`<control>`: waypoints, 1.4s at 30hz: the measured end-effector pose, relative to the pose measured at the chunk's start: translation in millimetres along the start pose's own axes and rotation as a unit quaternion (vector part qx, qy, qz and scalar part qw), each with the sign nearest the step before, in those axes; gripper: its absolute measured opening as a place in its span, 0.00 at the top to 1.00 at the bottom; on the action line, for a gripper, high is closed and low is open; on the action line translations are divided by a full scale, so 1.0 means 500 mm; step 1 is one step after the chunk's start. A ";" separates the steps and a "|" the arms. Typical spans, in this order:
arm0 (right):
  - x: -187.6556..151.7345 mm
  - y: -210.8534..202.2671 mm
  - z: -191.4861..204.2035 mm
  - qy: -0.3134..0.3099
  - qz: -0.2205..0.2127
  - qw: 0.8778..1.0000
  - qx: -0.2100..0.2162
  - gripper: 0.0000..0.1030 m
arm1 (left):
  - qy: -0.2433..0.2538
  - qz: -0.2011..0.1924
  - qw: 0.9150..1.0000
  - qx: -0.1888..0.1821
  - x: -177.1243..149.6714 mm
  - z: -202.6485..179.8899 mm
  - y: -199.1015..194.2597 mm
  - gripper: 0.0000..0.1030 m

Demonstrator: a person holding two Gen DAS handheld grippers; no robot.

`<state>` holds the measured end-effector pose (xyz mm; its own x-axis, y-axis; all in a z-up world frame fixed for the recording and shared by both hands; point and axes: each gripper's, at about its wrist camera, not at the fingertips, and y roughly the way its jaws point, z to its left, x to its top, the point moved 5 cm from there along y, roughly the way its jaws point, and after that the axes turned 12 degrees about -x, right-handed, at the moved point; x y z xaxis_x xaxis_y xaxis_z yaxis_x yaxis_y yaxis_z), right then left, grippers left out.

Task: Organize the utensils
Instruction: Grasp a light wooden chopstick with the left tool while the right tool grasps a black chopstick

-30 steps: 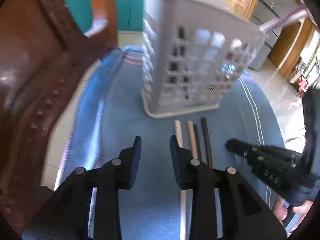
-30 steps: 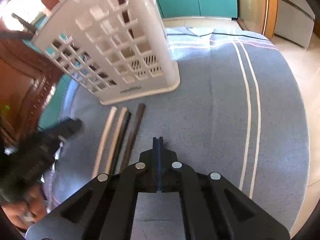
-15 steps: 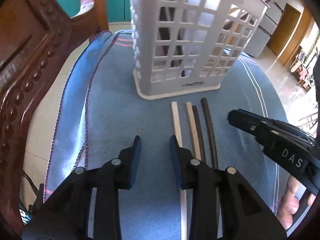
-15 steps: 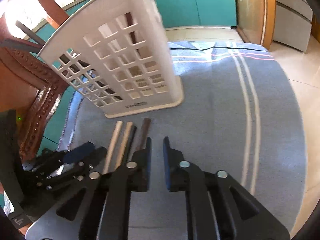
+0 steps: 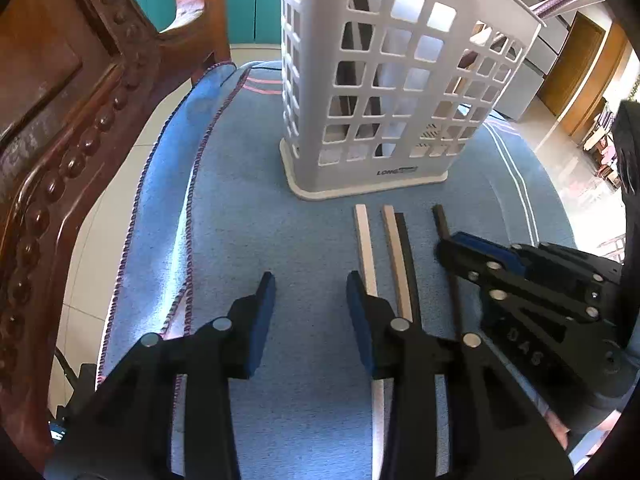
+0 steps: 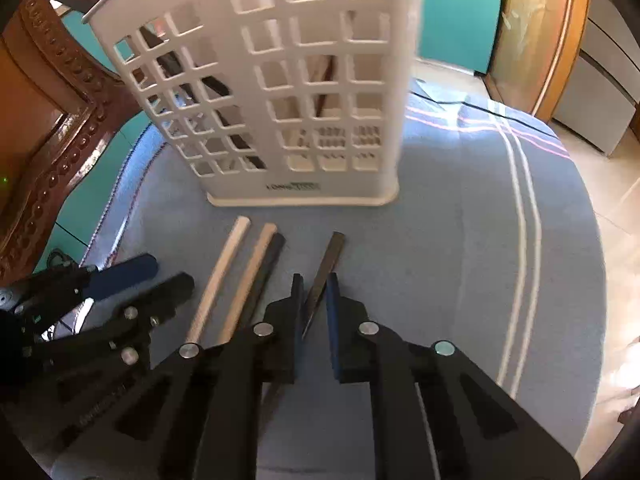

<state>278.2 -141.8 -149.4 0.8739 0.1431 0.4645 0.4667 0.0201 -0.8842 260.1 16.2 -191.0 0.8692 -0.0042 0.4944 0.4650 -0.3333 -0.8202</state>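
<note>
Holder: white slotted basket (image 6: 304,92) standing upright on the blue cloth (image 6: 460,248), some sticks already inside.
Sticks: four chopsticks lying in front of the basket; two pale, two dark.
Right gripper (image 6: 313,300): parted, straddling the rightmost dark chopstick (image 6: 326,268) without pinching it.
Left gripper (image 5: 310,308): wide open, empty, near the pale chopstick (image 5: 366,244).
Handling: probably light, stiff, smooth and prone to roll; pinch mid-length, squarely, to keep it from pivoting.
</note>
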 end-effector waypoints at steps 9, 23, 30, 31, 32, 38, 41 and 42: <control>-0.006 -0.012 -0.076 0.036 0.000 0.999 -0.016 0.92 | 0.011 0.001 1.000 0.000 -0.003 -0.036 0.007 0.60; -0.012 -0.018 -0.085 0.047 0.002 0.999 -0.019 0.84 | 0.040 0.004 0.999 0.017 0.003 -0.090 0.060 0.53; -0.021 -0.014 -0.085 0.046 0.000 0.999 -0.030 0.80 | 0.030 0.002 0.999 0.028 0.010 -0.087 0.070 0.55; -0.024 -0.013 -0.085 0.043 0.000 0.999 -0.033 0.80 | 0.031 0.001 0.999 0.030 0.010 -0.090 0.072 0.55; -0.026 -0.012 -0.083 0.040 -0.001 0.999 -0.037 0.80 | 0.033 0.002 0.999 0.032 0.013 -0.085 0.072 0.55; -0.033 -0.012 -0.070 0.015 -0.005 0.998 -0.068 0.80 | 0.038 0.000 0.998 0.039 0.020 -0.091 0.077 0.55; -0.038 -0.012 -0.059 0.003 -0.009 0.996 -0.085 0.80 | 0.039 0.000 0.998 0.041 0.025 -0.101 0.082 0.55; -0.039 -0.013 -0.055 -0.002 -0.012 0.996 -0.092 0.80 | 0.040 0.000 0.998 0.042 0.026 -0.104 0.082 0.55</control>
<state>262.1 -171.9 -151.3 0.8616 0.1481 0.4855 0.5052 -0.1571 -0.8486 281.9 -46.6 -203.4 0.8543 -0.0803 0.5135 0.4808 -0.2531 -0.8395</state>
